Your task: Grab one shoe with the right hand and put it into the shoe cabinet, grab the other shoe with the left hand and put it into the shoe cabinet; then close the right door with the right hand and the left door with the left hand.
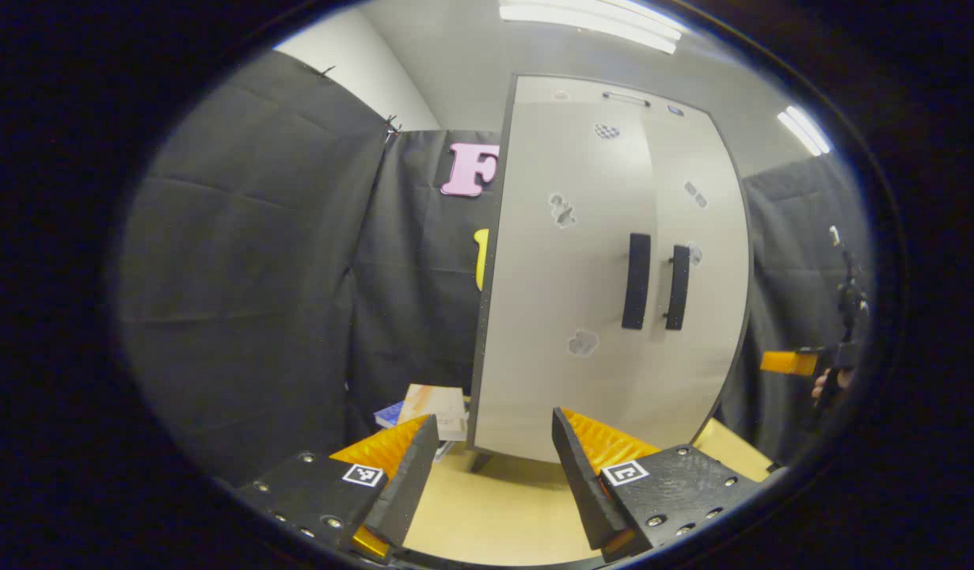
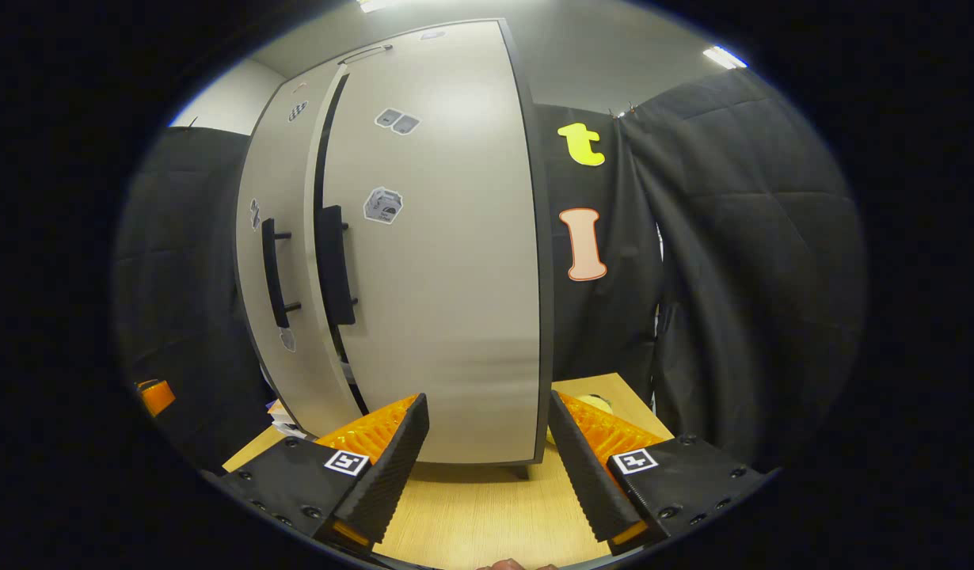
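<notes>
The grey shoe cabinet stands upright on the wooden table, its two doors meeting at two black vertical handles. In the left gripper view the doors look flush. In the right gripper view a thin dark gap runs between the left door and the right door. My left gripper is open and holds nothing, just short of the cabinet's lower left front. My right gripper is open too, low before the right door. At the far right of the left gripper view the right gripper shows in a hand.
A small stack of books or flat boxes lies on the table beside the cabinet's left side. A pale yellow object sits behind the cabinet's right corner. Black cloth walls close in on both sides.
</notes>
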A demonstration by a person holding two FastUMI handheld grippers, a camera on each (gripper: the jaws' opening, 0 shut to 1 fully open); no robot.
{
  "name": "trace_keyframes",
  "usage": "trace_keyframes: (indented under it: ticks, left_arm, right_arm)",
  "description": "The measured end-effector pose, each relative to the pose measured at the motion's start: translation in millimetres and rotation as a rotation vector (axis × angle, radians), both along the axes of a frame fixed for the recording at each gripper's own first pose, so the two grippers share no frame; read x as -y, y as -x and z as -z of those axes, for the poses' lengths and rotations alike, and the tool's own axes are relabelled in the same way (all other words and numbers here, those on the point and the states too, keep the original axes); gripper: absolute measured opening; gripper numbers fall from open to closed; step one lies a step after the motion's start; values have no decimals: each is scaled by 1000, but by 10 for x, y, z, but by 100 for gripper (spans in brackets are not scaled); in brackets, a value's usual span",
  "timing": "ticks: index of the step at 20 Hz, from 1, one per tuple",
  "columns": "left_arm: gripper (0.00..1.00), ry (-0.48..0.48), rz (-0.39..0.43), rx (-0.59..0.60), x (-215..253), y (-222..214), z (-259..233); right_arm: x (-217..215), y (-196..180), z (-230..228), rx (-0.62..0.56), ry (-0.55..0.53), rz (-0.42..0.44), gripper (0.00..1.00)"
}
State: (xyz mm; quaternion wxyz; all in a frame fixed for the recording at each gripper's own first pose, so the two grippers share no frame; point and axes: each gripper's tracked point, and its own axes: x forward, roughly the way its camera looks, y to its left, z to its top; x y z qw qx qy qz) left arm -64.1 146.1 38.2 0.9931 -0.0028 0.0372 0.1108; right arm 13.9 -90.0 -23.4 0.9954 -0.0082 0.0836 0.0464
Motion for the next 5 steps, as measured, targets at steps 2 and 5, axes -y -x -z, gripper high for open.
trace_keyframes:
  ticks: [2, 5]
  left_arm:
    - [84, 38, 20, -29, 106, -24, 156]
    - [84, 64, 15, -40, 144, 30, 246]
  right_arm:
    - [-4, 23, 86, -21, 5, -8, 92]
    - [9, 80, 256, -62, 26, -19, 96]
